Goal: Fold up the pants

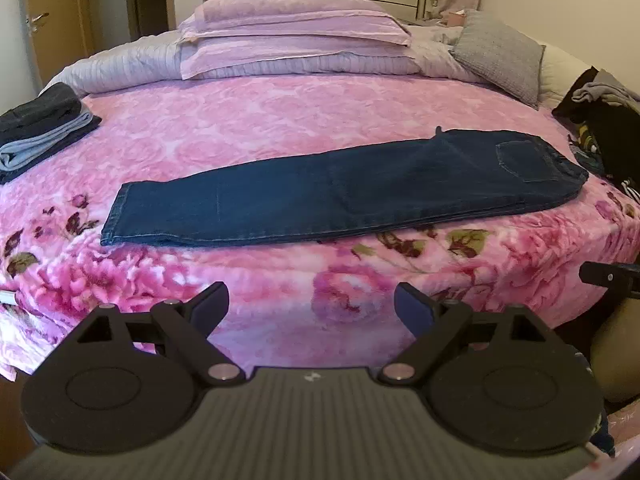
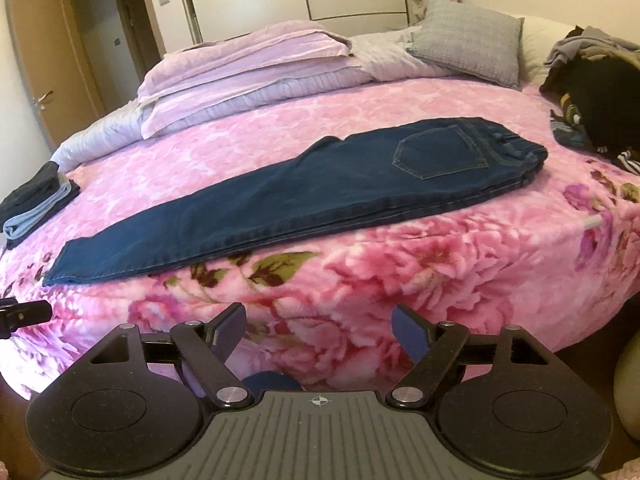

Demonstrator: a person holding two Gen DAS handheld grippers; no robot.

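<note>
Dark blue jeans (image 1: pixel 340 188) lie flat on the pink floral bedspread (image 1: pixel 280 112), folded lengthwise leg on leg, hems to the left and waistband with a back pocket to the right. The right wrist view shows the same jeans (image 2: pixel 300 196) running from lower left to upper right. My left gripper (image 1: pixel 311 306) hovers open off the near edge of the bed, well short of the jeans, nothing between its fingers. My right gripper (image 2: pixel 319 326) is open too, also below the bed's near edge and empty.
A stack of folded dark and grey clothes (image 1: pixel 40 128) sits at the bed's left side. A heap of unfolded dark clothes (image 1: pixel 600 120) lies at the right edge. Lilac pillows (image 1: pixel 292 32) and a grey cushion (image 1: pixel 500 52) are at the head.
</note>
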